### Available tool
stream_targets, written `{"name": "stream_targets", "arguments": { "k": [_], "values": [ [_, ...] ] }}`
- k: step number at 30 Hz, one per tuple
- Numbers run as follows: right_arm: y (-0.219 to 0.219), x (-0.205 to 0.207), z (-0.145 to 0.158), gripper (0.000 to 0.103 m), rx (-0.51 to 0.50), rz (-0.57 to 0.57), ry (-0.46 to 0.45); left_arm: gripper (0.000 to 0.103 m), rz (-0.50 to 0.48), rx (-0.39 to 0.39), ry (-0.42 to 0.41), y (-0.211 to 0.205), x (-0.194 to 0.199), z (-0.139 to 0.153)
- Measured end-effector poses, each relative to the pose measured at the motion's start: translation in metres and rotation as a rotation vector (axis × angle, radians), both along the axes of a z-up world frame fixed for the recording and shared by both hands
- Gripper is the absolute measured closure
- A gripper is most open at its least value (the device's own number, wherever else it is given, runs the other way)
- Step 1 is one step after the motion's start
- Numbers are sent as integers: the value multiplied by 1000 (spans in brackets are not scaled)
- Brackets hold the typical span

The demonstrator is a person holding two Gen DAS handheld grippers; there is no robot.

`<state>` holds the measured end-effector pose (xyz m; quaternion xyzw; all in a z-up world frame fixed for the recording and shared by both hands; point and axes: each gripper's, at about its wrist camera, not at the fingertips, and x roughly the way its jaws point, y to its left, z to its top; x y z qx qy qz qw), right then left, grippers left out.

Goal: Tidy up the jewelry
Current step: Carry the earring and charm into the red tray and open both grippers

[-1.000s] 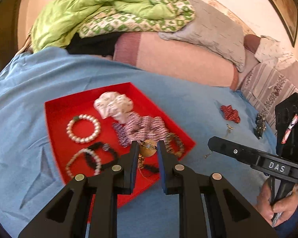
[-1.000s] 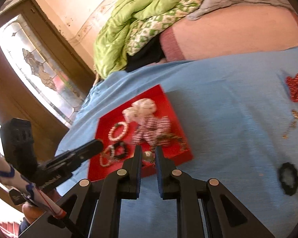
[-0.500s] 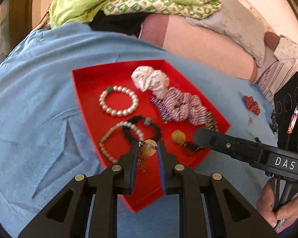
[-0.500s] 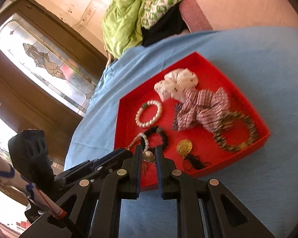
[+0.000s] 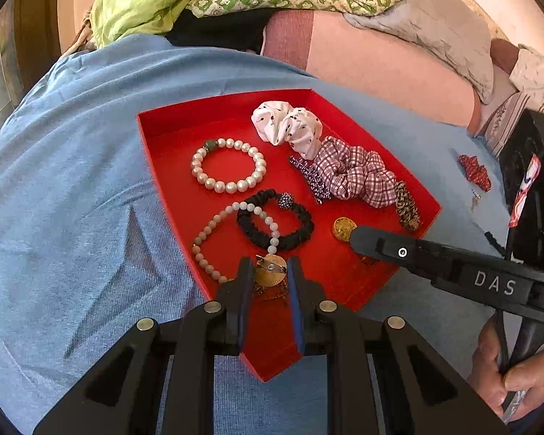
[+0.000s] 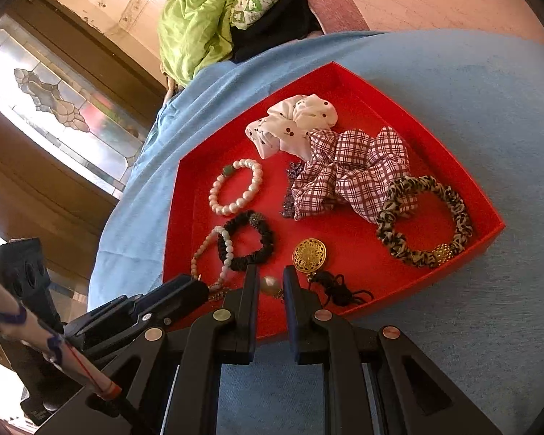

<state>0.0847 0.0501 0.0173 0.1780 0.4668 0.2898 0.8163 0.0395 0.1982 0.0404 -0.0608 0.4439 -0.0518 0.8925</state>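
A gold fan-shaped brooch (image 5: 271,271) is pinched between the jaws of the left tool (image 5: 270,272), low in the centre of the left wrist view, over the near part of the red tray (image 5: 170,145). In the right wrist view a small pearl-like bead (image 6: 269,285) on a chain is pinched by the right tool (image 6: 269,282), at the tray's near edge. Just above the left tool a pale bead necklace (image 5: 214,232) and a black scrunchie (image 5: 275,224) are seen overlapping; a pearl bracelet (image 5: 228,165) lies further up. A round gold medallion (image 6: 309,255) lies just right of the right tool, a leopard-print scrunchie (image 6: 426,221) at the right side, a checked scrunchie (image 6: 351,170) and a white scrunchie (image 6: 290,125) toward the upper middle. The tray is carried by a blue-covered bed (image 5: 72,181); a red item (image 5: 475,172) lies on it at the right edge.
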Motion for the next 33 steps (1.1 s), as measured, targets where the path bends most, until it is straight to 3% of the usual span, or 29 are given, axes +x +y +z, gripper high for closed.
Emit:
{"name": "stream_targets", "arguments": {
  "k": [18, 25, 33],
  "values": [
    [4, 1, 1, 88, -21, 18, -2, 85, -9, 35, 10, -6, 2, -3],
    [18, 6, 2, 88, -130, 40, 3, 85, -8, 55, 8, -8, 3, -5],
    [17, 9, 1, 88, -136, 49, 28, 85, -10, 63, 7, -10, 5, -5]
  ]
}}
